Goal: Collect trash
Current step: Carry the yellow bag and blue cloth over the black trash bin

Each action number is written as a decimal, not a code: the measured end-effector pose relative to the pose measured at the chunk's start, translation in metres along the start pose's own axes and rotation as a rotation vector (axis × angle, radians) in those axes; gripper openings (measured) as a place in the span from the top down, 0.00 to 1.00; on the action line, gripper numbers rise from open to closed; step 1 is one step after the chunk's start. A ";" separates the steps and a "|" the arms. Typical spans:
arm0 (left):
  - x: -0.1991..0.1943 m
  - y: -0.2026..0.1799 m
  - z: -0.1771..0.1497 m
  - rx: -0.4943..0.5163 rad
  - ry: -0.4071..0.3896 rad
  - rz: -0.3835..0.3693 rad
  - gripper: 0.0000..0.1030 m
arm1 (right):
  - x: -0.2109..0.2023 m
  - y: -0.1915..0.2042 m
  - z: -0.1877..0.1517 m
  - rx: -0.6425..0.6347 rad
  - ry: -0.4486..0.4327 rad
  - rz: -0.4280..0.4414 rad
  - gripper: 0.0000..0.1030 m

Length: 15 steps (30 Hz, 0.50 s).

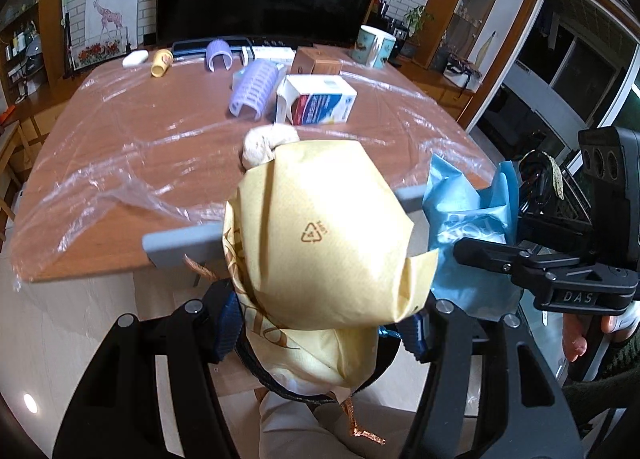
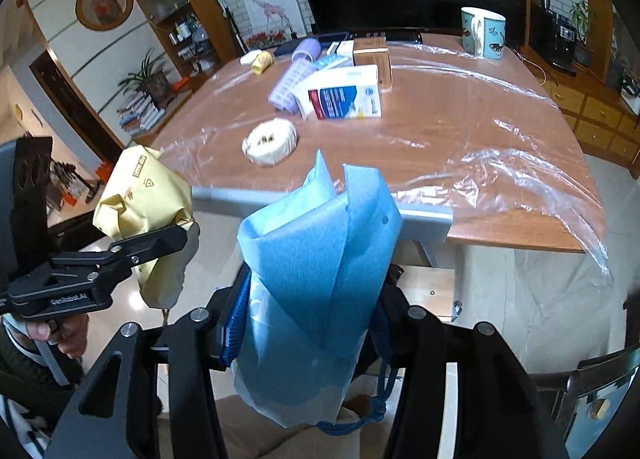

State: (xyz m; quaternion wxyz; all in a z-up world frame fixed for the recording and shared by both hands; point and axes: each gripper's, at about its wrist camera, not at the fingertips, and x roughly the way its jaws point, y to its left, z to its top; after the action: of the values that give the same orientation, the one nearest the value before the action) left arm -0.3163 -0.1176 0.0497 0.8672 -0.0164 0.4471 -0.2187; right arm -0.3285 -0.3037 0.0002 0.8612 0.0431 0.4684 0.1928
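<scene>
Risk: both loads are soft. Left gripper (image 1: 320, 333) clamps yellow paper bag (image 1: 324, 235), right gripper (image 2: 308, 333) clamps blue bag (image 2: 316, 259), both off the table's (image 2: 480, 131) near edge. Crumpled wad (image 2: 270, 141) remains on the table; reaching for it with full jaws could drop one.

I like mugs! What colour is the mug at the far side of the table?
The mug is light teal with small dark animal pictures; the right wrist view shows it best.

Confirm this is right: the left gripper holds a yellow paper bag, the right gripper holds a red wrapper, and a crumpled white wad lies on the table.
One detail is wrong: the wrapper in the right gripper is blue, not red, as the right wrist view shows. The left gripper does hold the yellow paper bag, and the crumpled white wad lies on the table.
</scene>
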 end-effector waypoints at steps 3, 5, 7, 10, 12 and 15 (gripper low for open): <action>0.007 -0.001 -0.006 0.000 0.024 0.004 0.38 | 0.006 -0.002 -0.006 0.002 0.019 0.000 0.51; 0.012 -0.002 -0.010 0.005 0.039 0.013 0.38 | 0.010 -0.002 -0.009 0.001 0.030 -0.005 0.51; 0.017 -0.002 -0.014 0.007 0.053 0.017 0.38 | 0.014 -0.003 -0.013 0.000 0.042 -0.008 0.51; 0.026 -0.001 -0.018 0.006 0.075 0.026 0.38 | 0.022 -0.004 -0.017 -0.008 0.056 -0.019 0.51; 0.030 0.000 -0.021 0.007 0.084 0.031 0.38 | 0.027 -0.006 -0.019 -0.011 0.069 -0.027 0.51; 0.038 0.001 -0.024 0.010 0.103 0.041 0.38 | 0.037 -0.007 -0.021 -0.014 0.088 -0.031 0.51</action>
State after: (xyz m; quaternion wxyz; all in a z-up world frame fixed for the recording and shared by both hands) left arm -0.3157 -0.1277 0.0052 0.8473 0.0085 0.4904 -0.2038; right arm -0.3256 -0.2985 -0.0426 0.8429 0.0214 0.5051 0.1845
